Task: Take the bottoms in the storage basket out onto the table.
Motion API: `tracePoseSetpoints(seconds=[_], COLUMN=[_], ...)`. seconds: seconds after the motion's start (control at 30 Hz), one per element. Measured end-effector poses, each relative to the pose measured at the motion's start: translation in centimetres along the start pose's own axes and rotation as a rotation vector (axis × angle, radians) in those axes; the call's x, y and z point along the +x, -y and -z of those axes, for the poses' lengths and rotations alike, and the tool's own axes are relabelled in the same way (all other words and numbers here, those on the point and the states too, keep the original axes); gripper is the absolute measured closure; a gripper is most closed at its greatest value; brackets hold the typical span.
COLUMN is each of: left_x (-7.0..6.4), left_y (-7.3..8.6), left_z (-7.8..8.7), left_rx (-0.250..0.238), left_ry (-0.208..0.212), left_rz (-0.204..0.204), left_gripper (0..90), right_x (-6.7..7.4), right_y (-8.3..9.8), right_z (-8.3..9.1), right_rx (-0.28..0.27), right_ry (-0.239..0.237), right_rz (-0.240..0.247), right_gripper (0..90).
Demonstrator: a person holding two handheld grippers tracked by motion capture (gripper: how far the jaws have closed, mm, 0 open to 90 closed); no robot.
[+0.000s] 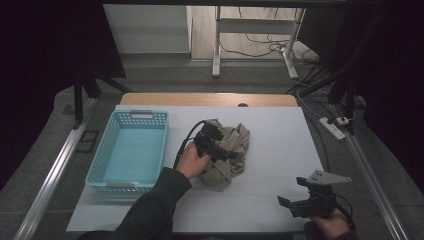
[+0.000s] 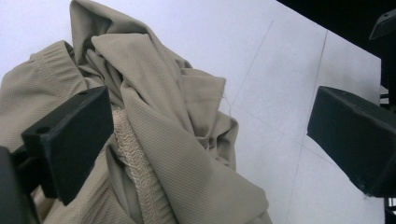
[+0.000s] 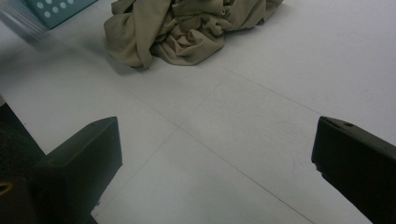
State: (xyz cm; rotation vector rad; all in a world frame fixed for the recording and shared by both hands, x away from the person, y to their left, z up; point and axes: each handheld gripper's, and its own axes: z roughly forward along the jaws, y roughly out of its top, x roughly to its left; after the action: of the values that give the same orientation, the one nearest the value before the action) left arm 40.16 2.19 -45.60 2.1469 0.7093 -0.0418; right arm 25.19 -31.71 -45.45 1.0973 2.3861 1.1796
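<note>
Dim room: grey floor (image 1: 165,75), white desk frame (image 1: 217,45) far, cables (image 1: 260,50) right, black curtains (image 1: 50,45) on both sides.

bare white table (image 1: 280,150) between the crumpled beige garment (image 1: 231,150) and the right gripper (image 1: 292,204), nothing in that lane. left gripper (image 1: 220,150) sits on the garment, jaws wide. blue basket (image 1: 107,150) walls off the left side, near the left hand (image 1: 194,160).

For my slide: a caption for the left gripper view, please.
Open left gripper over a crumpled beige garment on the white table.
</note>
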Motion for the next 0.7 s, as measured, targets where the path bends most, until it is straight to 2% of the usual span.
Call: tracePoseSetpoints(seconds=[0.3,0.6,0.7], left_x=[-0.2,-0.9,-1.1], left_y=[0.0,0.1,0.1], left_z=[0.7,1.4,1.6], left_rx=[-0.013,-0.022,-0.010], left_ry=[0.028,0.020,0.003], left_rz=[0.005,-0.023,-0.025], left_gripper=[0.5,0.3,0.0], right_x=[0.0,0.0,0.0], right_y=[0.0,0.0,0.0], right_z=[0.0,0.0,0.0], right_rx=[0.000,0.000,0.001], right_ry=[-0.001,0.000,0.000], right_rz=[0.001,0.001,0.001], right_gripper=[1.4,1.4,1.4])
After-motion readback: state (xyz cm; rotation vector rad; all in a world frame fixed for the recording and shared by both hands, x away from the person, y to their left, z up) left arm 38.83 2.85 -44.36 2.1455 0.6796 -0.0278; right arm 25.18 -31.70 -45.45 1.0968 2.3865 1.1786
